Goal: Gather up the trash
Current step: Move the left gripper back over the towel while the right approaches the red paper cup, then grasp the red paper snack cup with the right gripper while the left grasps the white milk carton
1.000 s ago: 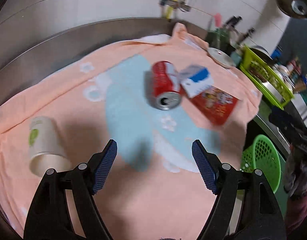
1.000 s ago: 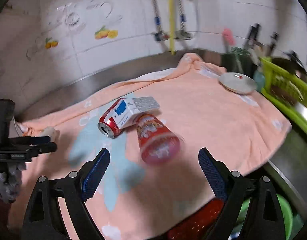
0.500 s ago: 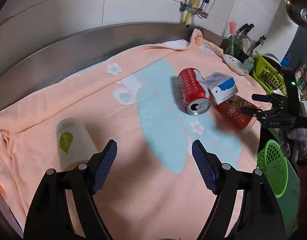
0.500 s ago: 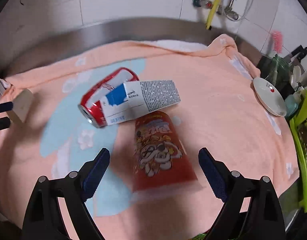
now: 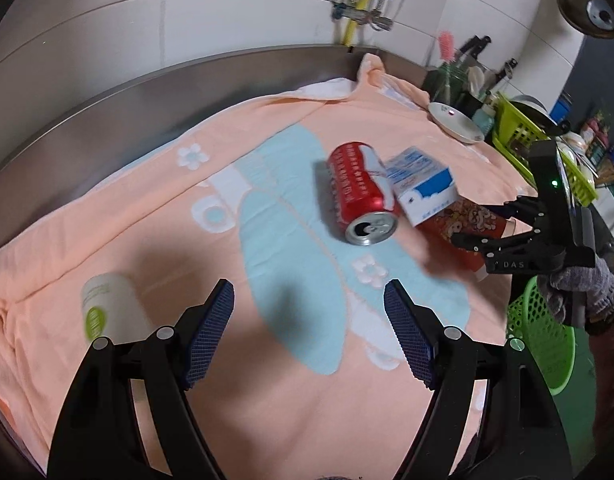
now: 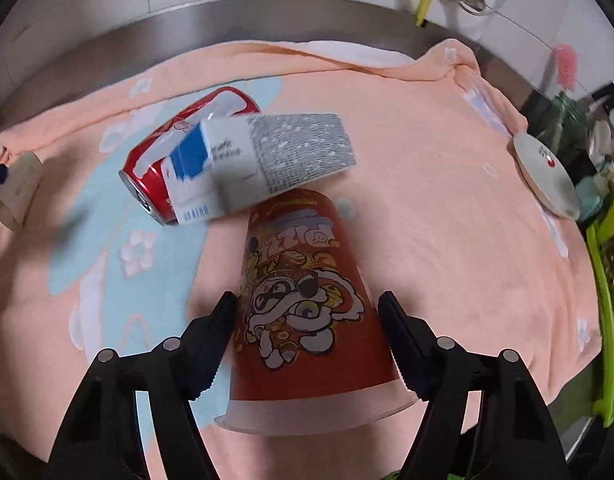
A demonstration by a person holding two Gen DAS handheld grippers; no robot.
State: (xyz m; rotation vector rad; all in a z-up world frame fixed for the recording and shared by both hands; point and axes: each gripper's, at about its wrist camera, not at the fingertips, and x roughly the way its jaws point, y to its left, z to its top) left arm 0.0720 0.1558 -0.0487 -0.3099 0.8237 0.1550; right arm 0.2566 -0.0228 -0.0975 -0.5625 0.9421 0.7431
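A red printed paper cup [image 6: 307, 312] lies on its side on the peach towel [image 6: 447, 220], between the jaws of my right gripper [image 6: 309, 332]. The jaws are close to the cup's sides; contact cannot be told. The cup also shows in the left wrist view [image 5: 463, 220], with the right gripper [image 5: 503, 228] around it. A red soda can [image 5: 359, 192] and a white and blue carton [image 5: 423, 188] lie touching beside the cup. A white paper cup with a green leaf [image 5: 107, 312] lies left of my left gripper [image 5: 309, 332], which is open and empty above the towel.
A green basket [image 5: 543, 344] stands below the counter's right edge. A white plate [image 5: 455, 122], a green dish rack [image 5: 547, 140] and bottles stand at the back right. A steel rim and a tiled wall with pipes run behind the towel.
My right gripper has moved forward and down so that the red cup now lies between its jaws, which have narrowed. My left gripper has drifted slightly; the white cup shifted left in its view.
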